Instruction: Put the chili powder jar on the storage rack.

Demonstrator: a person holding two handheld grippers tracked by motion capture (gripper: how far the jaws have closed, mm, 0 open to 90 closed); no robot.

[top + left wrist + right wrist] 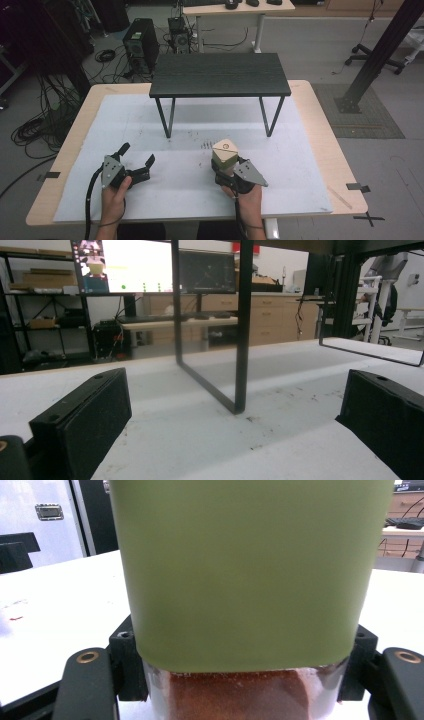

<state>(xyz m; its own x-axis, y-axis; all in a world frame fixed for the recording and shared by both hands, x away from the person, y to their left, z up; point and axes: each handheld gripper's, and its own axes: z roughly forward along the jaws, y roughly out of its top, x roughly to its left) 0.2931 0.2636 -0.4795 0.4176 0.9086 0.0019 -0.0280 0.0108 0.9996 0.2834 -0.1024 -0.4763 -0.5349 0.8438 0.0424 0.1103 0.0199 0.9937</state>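
Right hand-held gripper (223,166) was clamped on a jar (224,153) with an olive-green sleeve and a tan cap; the jar stood on the white mat (150,200) of the desk (320,130), right of centre and in front of the small black stand (220,75). In the right gripper view the jaws pressed the jar (250,570) from both sides low down, at the clear band where reddish-brown powder (235,695) showed through. Judged reason for the low grip: it holds the container near its base, so it stays upright and the powder is not tipped. Could not tell whether the base was touching the mat.

Left hand-held gripper (137,161) rested on the mat well apart from the jar, jaws spread wide with nothing between them. Its own view looked along the mat toward the leg frame of the stand (240,340), with bare mat between the two jaws. Judged to be parked clear of the working hand, ready if a second grip were needed.

The stand's top was bare; it is a likely place to set the jar, though this is a guess.
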